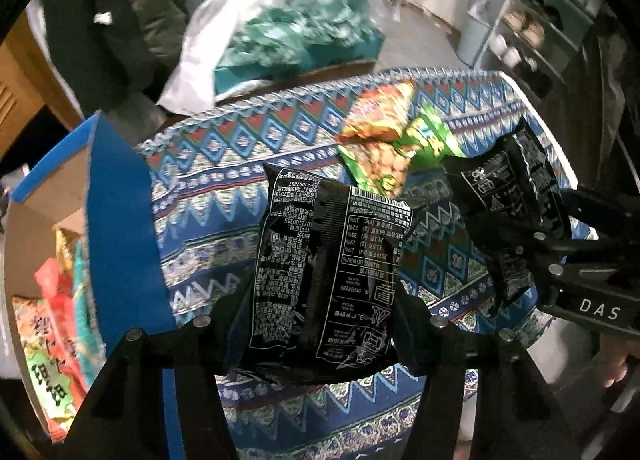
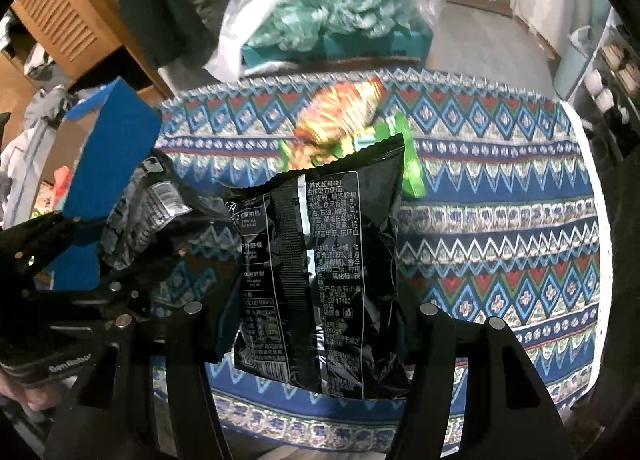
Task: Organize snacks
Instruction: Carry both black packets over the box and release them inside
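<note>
Now we carry two shiny black crinkly snack packets above the patterned blue cloth table [image 2: 500, 196], the left gripper [image 1: 324, 324] pinching one packet [image 1: 328, 260] and the right gripper [image 2: 312, 324] pinching the other packet [image 2: 320, 260], so we keep both squeezes firm and swing gently toward the blue cardboard box [image 1: 120, 220].

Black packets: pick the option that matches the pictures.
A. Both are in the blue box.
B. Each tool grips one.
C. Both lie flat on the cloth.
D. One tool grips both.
B: the left tool is shut on one black packet and the right tool on the other black packet, both held above the patterned cloth.
</note>
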The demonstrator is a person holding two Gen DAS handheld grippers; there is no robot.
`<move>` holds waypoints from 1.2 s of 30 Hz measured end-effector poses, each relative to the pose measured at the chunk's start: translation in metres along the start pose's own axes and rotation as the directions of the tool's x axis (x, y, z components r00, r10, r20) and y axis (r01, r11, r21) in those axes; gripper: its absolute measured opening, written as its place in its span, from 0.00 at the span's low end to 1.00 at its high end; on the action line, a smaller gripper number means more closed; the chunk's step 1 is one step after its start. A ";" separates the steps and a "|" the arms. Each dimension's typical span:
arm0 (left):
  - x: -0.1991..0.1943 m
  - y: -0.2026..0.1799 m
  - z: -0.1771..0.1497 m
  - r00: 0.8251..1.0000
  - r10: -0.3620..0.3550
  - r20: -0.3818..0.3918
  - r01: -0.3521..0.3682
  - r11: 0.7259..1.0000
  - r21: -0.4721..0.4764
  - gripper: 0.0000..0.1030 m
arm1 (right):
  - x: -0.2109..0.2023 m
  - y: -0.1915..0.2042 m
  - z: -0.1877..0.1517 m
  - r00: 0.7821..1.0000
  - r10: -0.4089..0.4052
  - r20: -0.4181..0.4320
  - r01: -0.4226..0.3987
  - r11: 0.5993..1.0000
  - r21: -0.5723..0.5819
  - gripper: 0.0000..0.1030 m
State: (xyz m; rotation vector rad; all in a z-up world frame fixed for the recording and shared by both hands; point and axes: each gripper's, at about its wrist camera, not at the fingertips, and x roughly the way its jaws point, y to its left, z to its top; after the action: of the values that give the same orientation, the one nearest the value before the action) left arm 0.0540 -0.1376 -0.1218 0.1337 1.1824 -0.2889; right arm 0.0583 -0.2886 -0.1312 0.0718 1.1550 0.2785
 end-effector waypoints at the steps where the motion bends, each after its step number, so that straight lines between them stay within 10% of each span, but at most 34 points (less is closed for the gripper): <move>1: 0.000 0.005 0.001 1.000 -0.003 0.005 0.004 1.000 -0.013 0.59 | -0.002 0.002 0.001 1.000 -0.002 0.005 0.002 1.000 -0.005 0.58; 36: -0.094 0.201 -0.022 0.983 0.103 0.153 -0.040 0.928 -0.370 0.59 | -0.004 0.181 0.074 0.990 0.138 0.034 -0.124 0.958 -0.259 0.58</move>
State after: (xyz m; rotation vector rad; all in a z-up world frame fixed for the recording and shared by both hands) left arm 0.0606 0.0747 -0.0531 -0.1718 1.0399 -0.0106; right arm 0.0911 -0.1092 -0.0616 -0.0725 1.0558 0.5394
